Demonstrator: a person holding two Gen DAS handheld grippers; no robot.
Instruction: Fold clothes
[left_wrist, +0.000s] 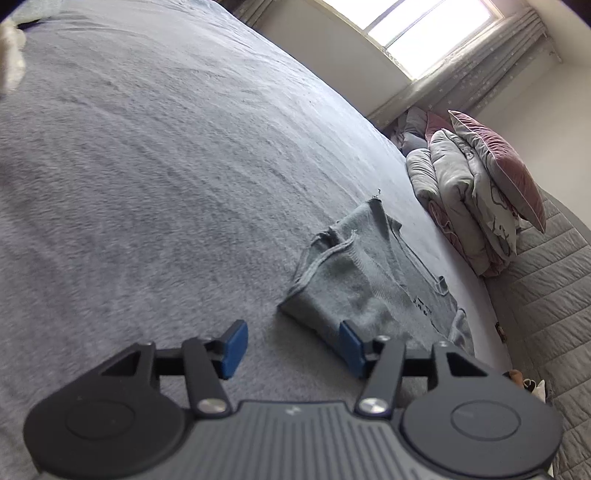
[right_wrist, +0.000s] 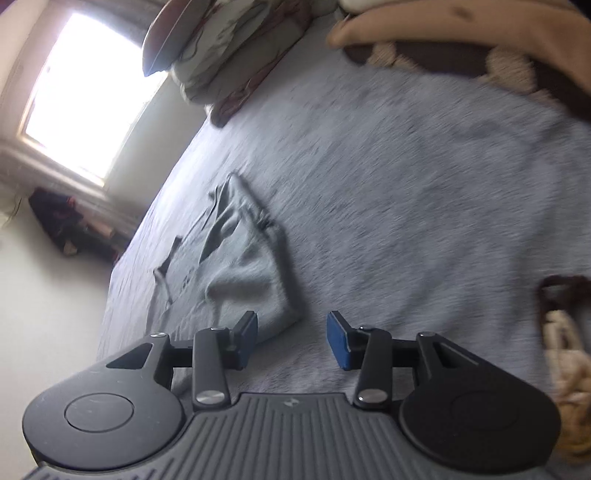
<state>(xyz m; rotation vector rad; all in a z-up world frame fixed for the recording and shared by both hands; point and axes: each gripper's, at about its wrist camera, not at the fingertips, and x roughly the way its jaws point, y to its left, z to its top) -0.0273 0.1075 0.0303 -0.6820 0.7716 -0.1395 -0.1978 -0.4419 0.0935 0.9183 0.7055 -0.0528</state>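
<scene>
A grey garment (left_wrist: 369, 280) lies folded into a compact packet on the bed (left_wrist: 166, 166), both the left gripper (left_wrist: 291, 345) and right gripper (right_wrist: 291, 339) gaping wide, holding nothing, while brown-and-cream clothing (right_wrist: 461, 48) awaits nearby.

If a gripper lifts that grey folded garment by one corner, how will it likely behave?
The grey garment is probably floppy: its knit layers sag and its edges curl on the bed cover. Lifted by one corner, the fold would likely fall open. It looks thin, so probably light, and the fuzzy cover may drag against it when pushed.
</scene>
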